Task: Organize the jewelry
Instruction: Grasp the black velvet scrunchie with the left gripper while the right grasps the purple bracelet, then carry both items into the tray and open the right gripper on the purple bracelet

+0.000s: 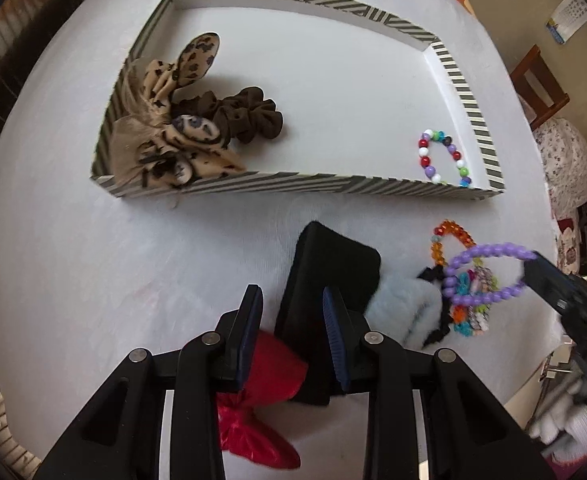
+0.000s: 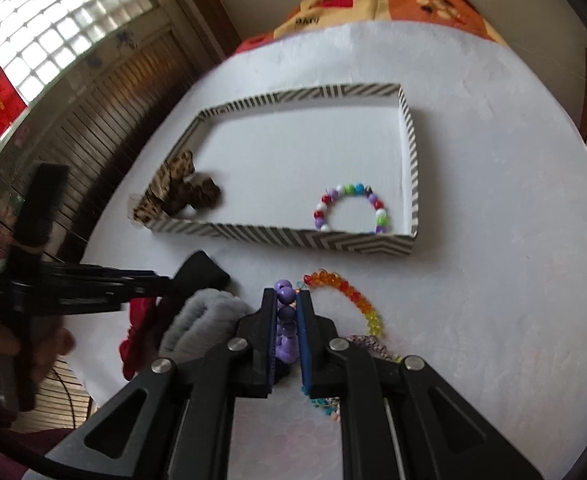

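Observation:
A striped tray [image 1: 293, 184] [image 2: 293, 237] holds leopard-print scrunchies [image 1: 165, 120] [image 2: 169, 188], a brown scrunchie [image 1: 245, 114] and a multicoloured bead bracelet [image 1: 441, 156] [image 2: 351, 208]. My right gripper [image 2: 285, 296] [image 1: 531, 270] is shut on a purple bead bracelet [image 2: 286, 314] [image 1: 489, 276], held just above the pile in front of the tray. My left gripper [image 1: 291, 300] [image 2: 167, 280] stands open, pointing down over a black hair accessory [image 1: 333, 268] [image 2: 201, 276] and a red one [image 1: 269, 368] [image 2: 137, 332]; its pads press on nothing.
Before the tray lie an orange bead bracelet [image 1: 449, 236] [image 2: 349, 292], a pale fluffy scrunchie [image 1: 401, 304] [image 2: 205, 320] and a tangle of colourful bracelets [image 1: 473, 312]. A wooden chair [image 1: 537, 80] stands past the table's right edge. A hand [image 2: 13, 344] holds the left gripper.

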### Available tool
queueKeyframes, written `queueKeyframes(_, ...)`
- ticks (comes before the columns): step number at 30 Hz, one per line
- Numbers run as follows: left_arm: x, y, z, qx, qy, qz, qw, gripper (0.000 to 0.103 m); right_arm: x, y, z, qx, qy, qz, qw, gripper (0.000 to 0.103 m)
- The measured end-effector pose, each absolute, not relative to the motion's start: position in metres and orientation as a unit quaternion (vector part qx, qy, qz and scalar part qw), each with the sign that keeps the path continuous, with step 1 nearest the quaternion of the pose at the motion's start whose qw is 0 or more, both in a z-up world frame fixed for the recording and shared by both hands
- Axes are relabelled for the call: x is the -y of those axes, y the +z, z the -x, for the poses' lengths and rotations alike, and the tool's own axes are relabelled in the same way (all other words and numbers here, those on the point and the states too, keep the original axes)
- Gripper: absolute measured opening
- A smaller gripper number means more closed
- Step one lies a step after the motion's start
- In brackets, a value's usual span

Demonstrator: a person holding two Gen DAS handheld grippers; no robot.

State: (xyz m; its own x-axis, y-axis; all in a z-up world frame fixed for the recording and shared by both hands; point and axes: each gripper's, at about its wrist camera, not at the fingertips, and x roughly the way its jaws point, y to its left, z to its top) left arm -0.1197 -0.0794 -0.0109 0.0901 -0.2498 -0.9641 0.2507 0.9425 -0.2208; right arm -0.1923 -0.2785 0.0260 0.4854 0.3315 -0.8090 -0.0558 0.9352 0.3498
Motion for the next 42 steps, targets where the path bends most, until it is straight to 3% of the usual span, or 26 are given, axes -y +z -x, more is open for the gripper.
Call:
queueKeyframes(10,0.094,-0.026,0.111,-0.656,-0.176,-0.010,0.734,0.025,0.288,0.045,0.197,-0.477,0.103,-0.153,0.859,0.010)
queueKeyframes(15,0.101,-0.023,0.119,-0.633,-0.191,-0.036,0.749,0.003,0.288,0.047,0.198,-0.473,0.102,-0.154,0.861,0.010)
queueKeyframes(17,0.100,-0.018,0.120,-0.629,-0.194,-0.033,0.752,0.001,0.286,0.049,0.197,-0.472,0.104,-0.153,0.862,0.010)
queueKeyframes(32,0.073,0.068,0.115,-0.566,-0.213,0.018,0.796,0.000,0.284,0.082,0.188,-0.439,0.118,-0.142,0.879,0.010)
queueKeyframes(42,0.067,0.099,0.058,-0.533,-0.191,0.037,0.824,0.000,0.290,0.095,0.148,-0.430,0.105,-0.132,0.887,0.010)
